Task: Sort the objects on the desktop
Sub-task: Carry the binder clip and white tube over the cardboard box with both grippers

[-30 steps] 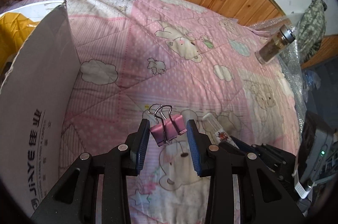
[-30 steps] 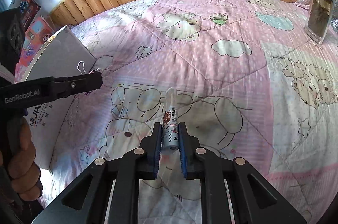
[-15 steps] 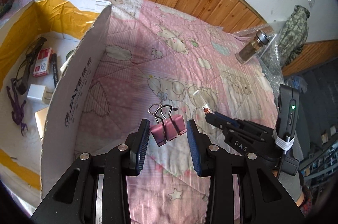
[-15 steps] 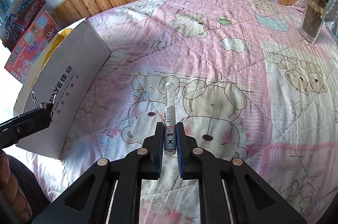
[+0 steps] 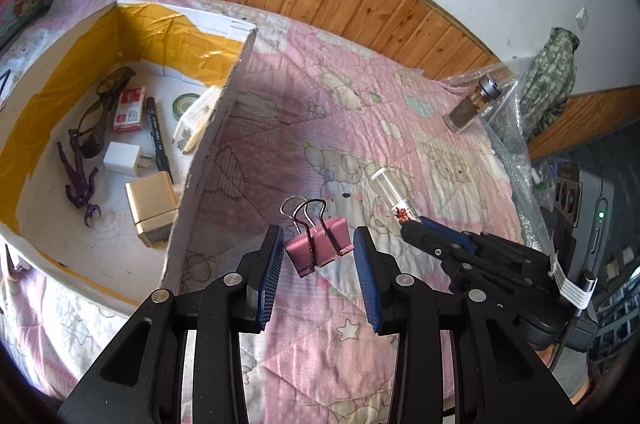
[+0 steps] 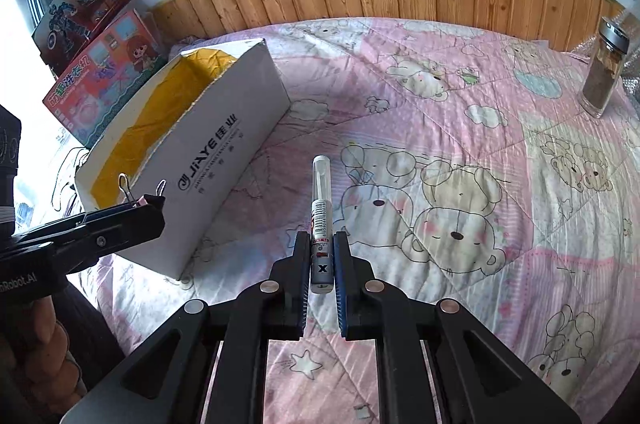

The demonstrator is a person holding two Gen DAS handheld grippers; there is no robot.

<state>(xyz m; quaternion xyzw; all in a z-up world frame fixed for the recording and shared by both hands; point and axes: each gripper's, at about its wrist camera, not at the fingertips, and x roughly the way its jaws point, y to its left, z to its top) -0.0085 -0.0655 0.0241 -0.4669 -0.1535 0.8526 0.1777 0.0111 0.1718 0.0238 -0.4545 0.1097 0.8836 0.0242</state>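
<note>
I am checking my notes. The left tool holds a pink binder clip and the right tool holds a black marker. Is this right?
Not quite. The right tool holds a glue stick with a clear cap, not a black marker, as the right wrist view shows. The left tool does hold the pink binder clip.

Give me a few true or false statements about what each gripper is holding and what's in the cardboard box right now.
1. The left gripper holds a pink binder clip. True.
2. The right gripper is empty. False: it is shut on a pen with a clear cap.
3. The cardboard box already contains glasses and a white charger. True.
4. The glass jar lies tipped over inside the box. False: it stands upright on the pink quilt, far from the box.
</note>
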